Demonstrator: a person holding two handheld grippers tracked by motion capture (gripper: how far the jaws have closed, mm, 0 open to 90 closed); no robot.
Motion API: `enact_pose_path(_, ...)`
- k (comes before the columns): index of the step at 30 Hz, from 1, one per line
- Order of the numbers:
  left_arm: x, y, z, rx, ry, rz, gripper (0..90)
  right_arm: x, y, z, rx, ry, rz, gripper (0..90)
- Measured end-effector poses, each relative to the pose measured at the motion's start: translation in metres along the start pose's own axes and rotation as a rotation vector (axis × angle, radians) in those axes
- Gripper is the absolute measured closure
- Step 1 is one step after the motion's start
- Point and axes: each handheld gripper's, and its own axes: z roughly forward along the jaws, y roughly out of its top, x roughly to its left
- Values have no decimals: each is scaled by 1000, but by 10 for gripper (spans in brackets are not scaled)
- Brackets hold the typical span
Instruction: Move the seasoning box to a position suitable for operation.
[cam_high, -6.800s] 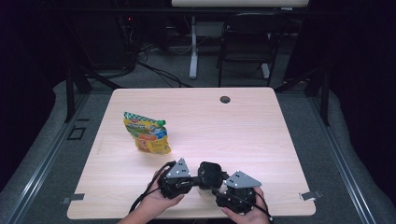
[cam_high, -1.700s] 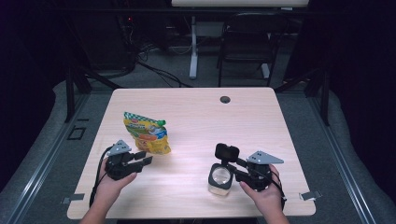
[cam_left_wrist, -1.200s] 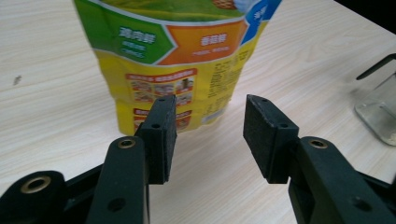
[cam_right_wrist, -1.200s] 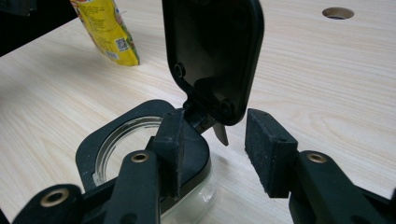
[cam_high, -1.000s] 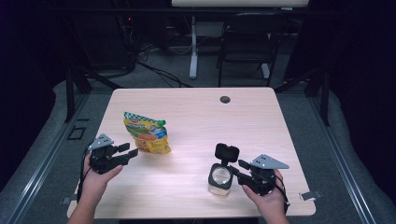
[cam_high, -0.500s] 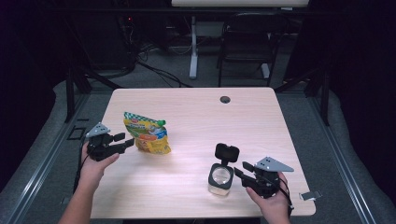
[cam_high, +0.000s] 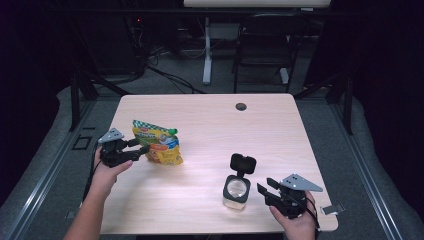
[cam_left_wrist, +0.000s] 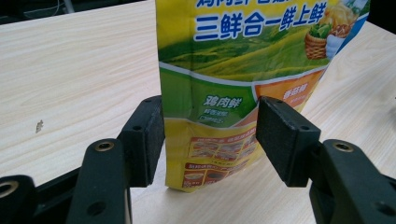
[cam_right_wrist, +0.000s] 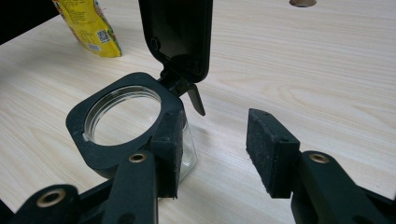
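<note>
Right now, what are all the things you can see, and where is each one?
Pouch: one, yellow and green, standing on the table's left side.
Jar: one, clear glass with a black flip lid open, near the front right.
Grommet hole: one, dark, far edge of the table.
Table: one, light wood, centre.
Chair: one, dark, behind the table.
Left hand-held gripper: one, black, jaws just opening, astride the pouch's lower part.
Right hand-held gripper: one, black, open beside the jar.
</note>
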Motion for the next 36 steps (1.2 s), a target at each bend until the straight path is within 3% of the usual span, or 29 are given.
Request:
enact_pose_path(7, -7, -1, -5, 19, -21, -2, 462, 1, 2, 1, -15, 15, 7, 558)
enact_pose_path(12, -14, -5, -13, 20, -55, -23, 504, 4, 5, 5, -14, 28, -14, 557)
enact_pose_path(21, -32, -5, -23, 11, -83, 8, 565, 7, 10, 13, -12, 55, -24, 556)
enact_pose_path(25, -36, -3, -22, -3, -98, 1, 596, 7, 11, 15, -8, 60, -26, 556)
enact_pose_path(29, -34, 3, -18, -26, -82, -1, 606, 7, 10, 16, -10, 64, -20, 556)
enact_pose_path(36, -31, 6, -6, -11, -95, -9, 609, 7, 7, 14, -7, 52, -14, 555)
